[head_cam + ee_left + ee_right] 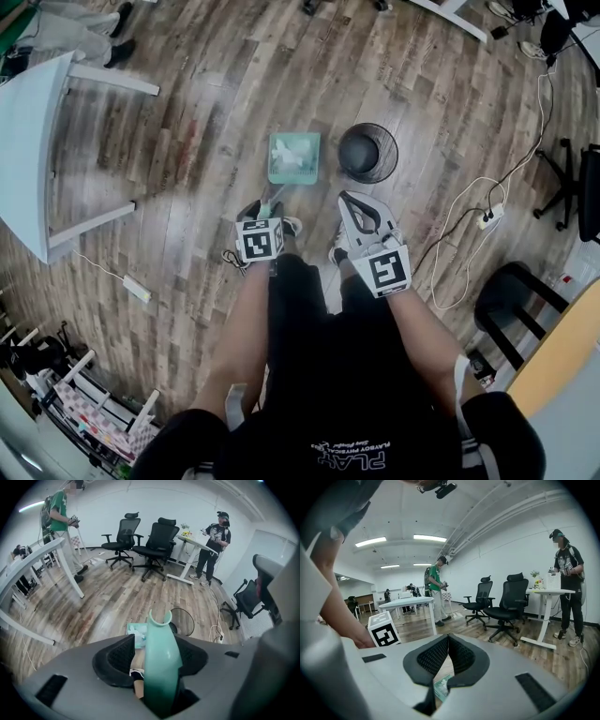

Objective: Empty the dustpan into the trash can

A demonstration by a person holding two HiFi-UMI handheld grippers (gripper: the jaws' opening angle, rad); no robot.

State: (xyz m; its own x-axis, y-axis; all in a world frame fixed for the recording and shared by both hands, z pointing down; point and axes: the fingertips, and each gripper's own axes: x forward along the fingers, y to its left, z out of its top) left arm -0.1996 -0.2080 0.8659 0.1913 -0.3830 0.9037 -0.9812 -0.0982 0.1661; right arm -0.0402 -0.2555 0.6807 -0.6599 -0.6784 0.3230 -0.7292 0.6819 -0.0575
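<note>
Teal dustpan handle [274,194] under left tool [266,214]

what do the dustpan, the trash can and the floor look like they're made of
The dustpan: likely moulded plastic, mint green, smooth with a soft sheen on the curved handle.
The trash can: black, probably metal mesh; the boards show through its wall in the left gripper view.
The floor: wood-look planks, laminate or real wood, slightly glossy.

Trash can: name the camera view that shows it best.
Head view: the trash can stands whole, right of the dustpan. The left gripper view shows only part of its rim behind the dustpan handle. The right gripper view shows none of it.
</note>
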